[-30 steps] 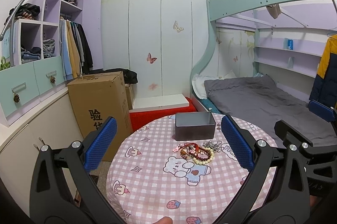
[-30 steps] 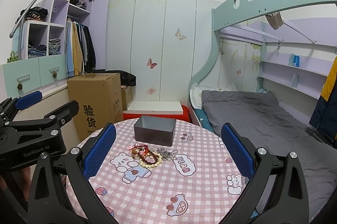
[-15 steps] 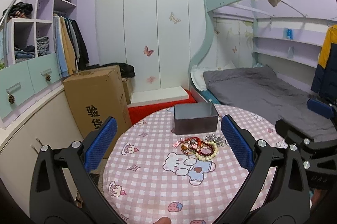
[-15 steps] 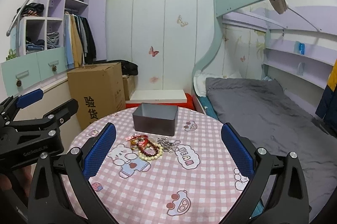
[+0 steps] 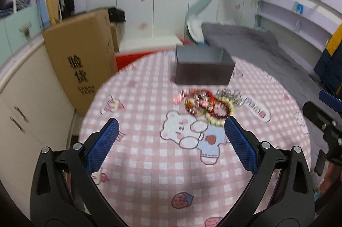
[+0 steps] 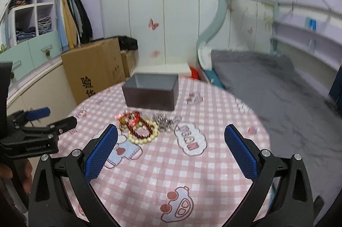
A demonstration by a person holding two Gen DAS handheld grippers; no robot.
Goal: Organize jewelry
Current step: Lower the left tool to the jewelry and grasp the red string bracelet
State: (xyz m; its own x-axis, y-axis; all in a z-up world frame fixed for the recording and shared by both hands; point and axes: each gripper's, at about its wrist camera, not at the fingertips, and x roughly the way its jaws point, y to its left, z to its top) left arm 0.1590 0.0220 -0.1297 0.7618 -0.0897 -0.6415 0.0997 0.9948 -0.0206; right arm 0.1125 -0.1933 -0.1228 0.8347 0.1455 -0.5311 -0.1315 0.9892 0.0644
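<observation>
The jewelry pile [image 5: 208, 105] of bead bracelets and a silver chain lay on the checked surface [image 5: 149, 165], just in front of the open grey box [image 5: 203, 73]. You held your left tool [image 5: 171, 141] and right tool [image 6: 171, 147] spread wide, gripping nothing, above the surface.

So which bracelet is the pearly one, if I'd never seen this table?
On the round pink checked table, look just in front of the dark open box, at the jewelry heap. The cream bead bracelet is its nearest loop; the others are red or silvery.
</observation>
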